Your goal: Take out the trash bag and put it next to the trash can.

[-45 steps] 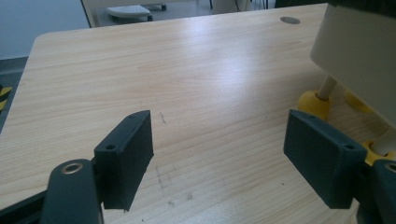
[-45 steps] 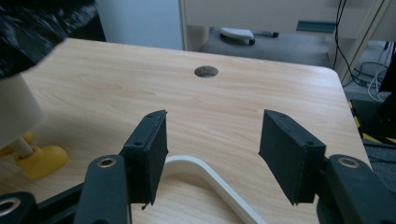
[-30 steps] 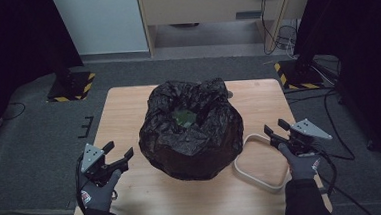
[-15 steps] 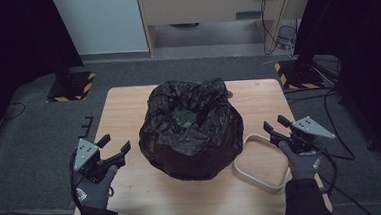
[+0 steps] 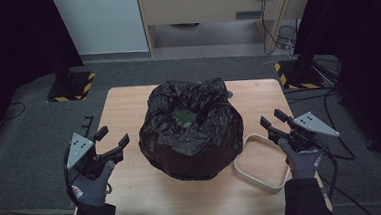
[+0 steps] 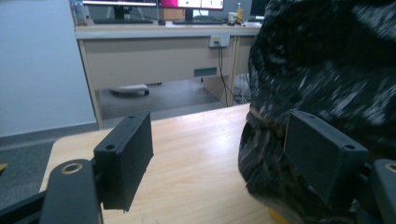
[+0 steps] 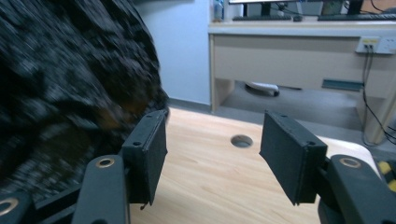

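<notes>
My left gripper (image 5: 113, 140) and my right gripper (image 5: 272, 120) hover low at the two sides of the worktop (image 5: 128, 106), both with fingers apart and holding nothing. A pale oval ring (image 5: 262, 160) lies near my right gripper. Between the grippers stands the black bag (image 5: 192, 132), open on top, something green inside.

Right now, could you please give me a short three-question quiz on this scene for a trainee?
1. True or false: the left gripper is shut on the black bag.
2. What lies on the table between the bag and the right gripper? A) a tray B) a cup C) a knife
3. Fill in: something ____ in colour shows inside the bag's open top.

Key: 1. False; both grippers are open and hold nothing. 2. A. 3. Green.
</notes>
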A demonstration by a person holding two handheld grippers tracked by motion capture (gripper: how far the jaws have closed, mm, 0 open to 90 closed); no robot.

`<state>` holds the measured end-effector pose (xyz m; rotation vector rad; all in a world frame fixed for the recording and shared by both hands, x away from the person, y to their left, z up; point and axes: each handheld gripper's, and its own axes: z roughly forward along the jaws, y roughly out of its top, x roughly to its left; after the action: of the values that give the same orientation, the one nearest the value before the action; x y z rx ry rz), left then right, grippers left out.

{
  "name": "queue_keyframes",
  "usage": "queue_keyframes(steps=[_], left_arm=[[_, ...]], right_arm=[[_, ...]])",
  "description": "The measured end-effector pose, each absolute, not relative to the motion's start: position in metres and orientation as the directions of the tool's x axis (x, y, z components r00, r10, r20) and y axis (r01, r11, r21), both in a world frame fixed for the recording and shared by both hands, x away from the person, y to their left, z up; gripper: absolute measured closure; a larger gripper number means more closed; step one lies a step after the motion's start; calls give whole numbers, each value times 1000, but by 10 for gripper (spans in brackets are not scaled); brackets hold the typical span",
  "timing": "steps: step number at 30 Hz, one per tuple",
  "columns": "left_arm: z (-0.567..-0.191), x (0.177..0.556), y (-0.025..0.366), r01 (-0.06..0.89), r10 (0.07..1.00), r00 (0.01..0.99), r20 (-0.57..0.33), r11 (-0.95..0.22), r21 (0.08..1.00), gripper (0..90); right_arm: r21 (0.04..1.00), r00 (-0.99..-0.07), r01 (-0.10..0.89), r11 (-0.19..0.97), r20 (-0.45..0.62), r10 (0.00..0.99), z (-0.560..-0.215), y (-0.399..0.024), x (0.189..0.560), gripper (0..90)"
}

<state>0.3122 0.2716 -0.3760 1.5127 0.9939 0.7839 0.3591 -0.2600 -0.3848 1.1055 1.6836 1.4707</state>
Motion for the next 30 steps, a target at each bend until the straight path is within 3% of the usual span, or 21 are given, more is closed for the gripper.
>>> queue_keyframes(steps=[30], left_arm=[[-324,303,249,42,870,493,9,-34,999,232]], right_arm=[[998,-508,69,-13,46,860,-331,-239,349,425]])
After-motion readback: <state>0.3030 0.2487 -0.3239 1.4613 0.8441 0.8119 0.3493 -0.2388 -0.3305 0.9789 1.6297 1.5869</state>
